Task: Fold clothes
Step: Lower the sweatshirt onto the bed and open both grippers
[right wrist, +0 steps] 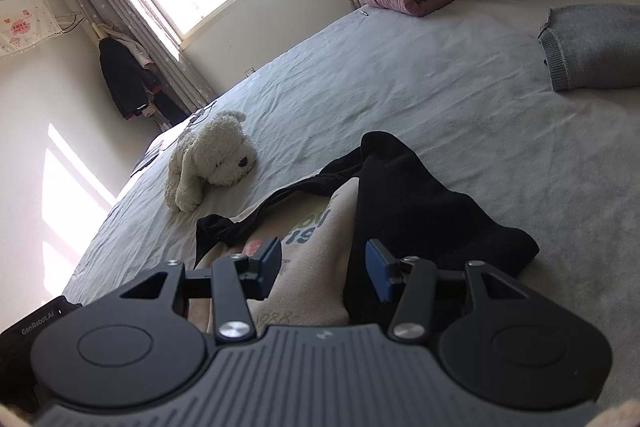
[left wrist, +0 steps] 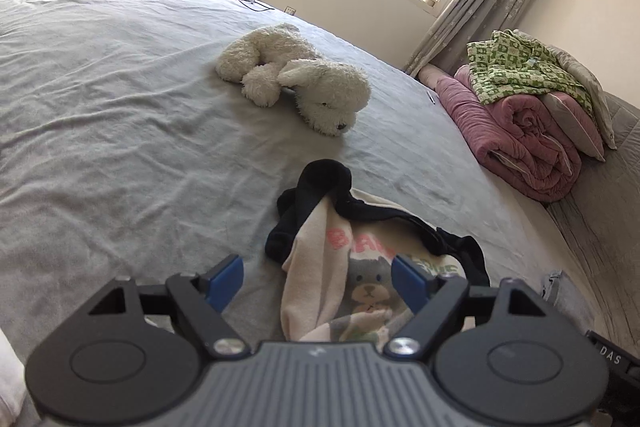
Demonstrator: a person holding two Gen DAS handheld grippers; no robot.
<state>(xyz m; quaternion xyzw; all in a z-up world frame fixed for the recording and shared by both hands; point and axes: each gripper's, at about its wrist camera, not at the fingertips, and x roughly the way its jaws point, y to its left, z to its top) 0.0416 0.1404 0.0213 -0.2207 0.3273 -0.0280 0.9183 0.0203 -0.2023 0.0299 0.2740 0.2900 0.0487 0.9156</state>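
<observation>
Since it's just a soft, light cream shirt [left wrist: 320, 259] with floppy black sleeves [right wrist: 416, 199], bunched on the bed [left wrist: 100, 115] in front of the stuffed dog [left wrist: 296, 75], I'd pinch a hem corner. Left gripper [left wrist: 318, 281] and right gripper [right wrist: 322, 269] both hang released above it.

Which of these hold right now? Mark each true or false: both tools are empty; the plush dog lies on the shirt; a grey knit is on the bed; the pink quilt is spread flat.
1. Both the left tool and right tool are empty: true.
2. The plush dog lies on the cream shirt: false, it lies apart on the sheet.
3. A grey knit is on the bed: true.
4. The pink quilt is spread flat: false, it is bundled.
</observation>
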